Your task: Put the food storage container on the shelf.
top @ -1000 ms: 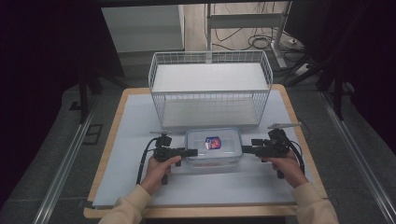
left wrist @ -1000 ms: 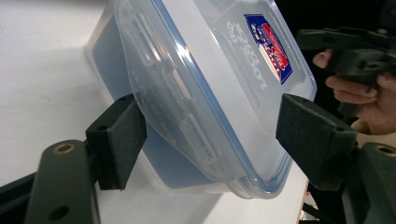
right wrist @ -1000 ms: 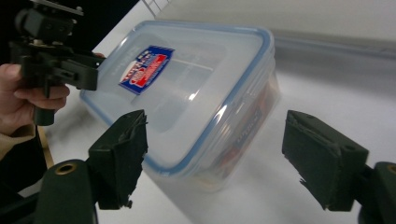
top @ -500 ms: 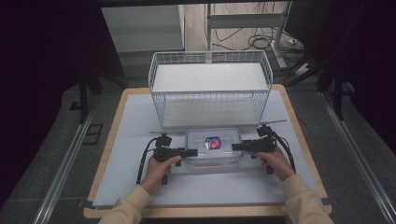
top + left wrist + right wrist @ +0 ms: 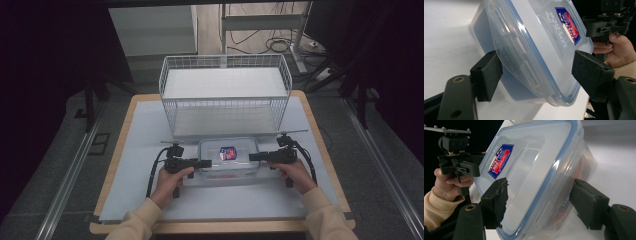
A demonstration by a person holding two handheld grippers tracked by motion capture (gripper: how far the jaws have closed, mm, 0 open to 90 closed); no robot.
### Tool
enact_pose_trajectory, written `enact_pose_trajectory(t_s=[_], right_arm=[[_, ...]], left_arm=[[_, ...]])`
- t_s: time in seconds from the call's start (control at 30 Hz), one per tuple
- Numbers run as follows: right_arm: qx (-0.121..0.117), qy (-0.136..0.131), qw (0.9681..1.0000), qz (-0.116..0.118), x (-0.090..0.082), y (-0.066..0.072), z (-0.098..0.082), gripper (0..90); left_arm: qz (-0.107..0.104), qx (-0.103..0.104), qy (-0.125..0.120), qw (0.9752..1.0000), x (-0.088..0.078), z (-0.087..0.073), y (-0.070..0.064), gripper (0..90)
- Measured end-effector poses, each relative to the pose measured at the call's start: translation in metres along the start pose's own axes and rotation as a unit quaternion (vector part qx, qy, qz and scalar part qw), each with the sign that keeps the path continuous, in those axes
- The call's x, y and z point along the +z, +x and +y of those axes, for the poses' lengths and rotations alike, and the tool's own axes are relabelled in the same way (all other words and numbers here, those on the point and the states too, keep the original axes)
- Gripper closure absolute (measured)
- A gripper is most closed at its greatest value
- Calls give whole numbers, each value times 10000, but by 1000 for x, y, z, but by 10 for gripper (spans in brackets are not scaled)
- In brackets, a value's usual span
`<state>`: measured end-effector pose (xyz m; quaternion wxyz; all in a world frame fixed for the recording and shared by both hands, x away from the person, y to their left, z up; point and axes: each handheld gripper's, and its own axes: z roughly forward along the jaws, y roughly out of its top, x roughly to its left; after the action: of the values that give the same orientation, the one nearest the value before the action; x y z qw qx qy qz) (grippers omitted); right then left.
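While both hands rest on the desk (image 5: pixel 135 150), a clear plastic box (image 5: pixel 229 156) with a blue-rimmed lid sits flat just in front of the wire basket (image 5: pixel 225 95), near the desk's front middle. A red and blue sticker (image 5: pixel 228 153) lies on the lid of the box. The left gripper (image 5: pixel 206 163) points at the left end of the box, and the right gripper (image 5: pixel 254 157) points at its right end, so the box lies between the two.

In the left gripper view, the left gripper (image 5: pixel 536 72) has its jaws set around the end of the box (image 5: pixel 531 47), one on the lid side and one on the underside. One foam pad appears to touch the side wall of the box, while the other stands a little apart from the lid, so the jaws are parted and not clamped.

In the right gripper view, the right gripper (image 5: pixel 540 200) straddles the box (image 5: pixel 536 170) in the same way. Its jaws have just been closing with the box between them, yet gaps show between the pads (image 5: pixel 497 200) and the plastic, so this gripper is also not gripping. The other hand (image 5: pixel 451 182) and its gripper show beyond the box.
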<state>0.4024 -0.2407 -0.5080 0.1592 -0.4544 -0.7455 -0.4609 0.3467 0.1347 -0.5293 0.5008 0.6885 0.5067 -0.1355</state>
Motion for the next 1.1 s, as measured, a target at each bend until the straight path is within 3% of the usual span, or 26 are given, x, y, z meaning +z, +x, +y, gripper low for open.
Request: enact_pose_trajectory(t_s=[0.13, 0.23, 0.43, 0.93, 1.1], right_arm=[[26, -24, 10000, 26, -2, 0, -1, 349], [-32, -71, 10000, 51, -6, 1, -2, 389], [-209, -110, 9997, -21, -11, 9, -6, 419], [-497, -242, 9984, -138, -18, 20, -16, 461], [-553, -350, 9978, -135, -22, 23, -22, 495]], left_arm=[[35, 82, 0, 10000, -1, -1, -3, 253], [-34, 14, -198, 9998, -6, -2, -1, 318], [107, 273, -266, 9992, -8, -6, -9, 336], [380, 583, -504, 9963, -11, -18, -24, 360], [386, 696, -580, 9951, -14, -24, -27, 386]])
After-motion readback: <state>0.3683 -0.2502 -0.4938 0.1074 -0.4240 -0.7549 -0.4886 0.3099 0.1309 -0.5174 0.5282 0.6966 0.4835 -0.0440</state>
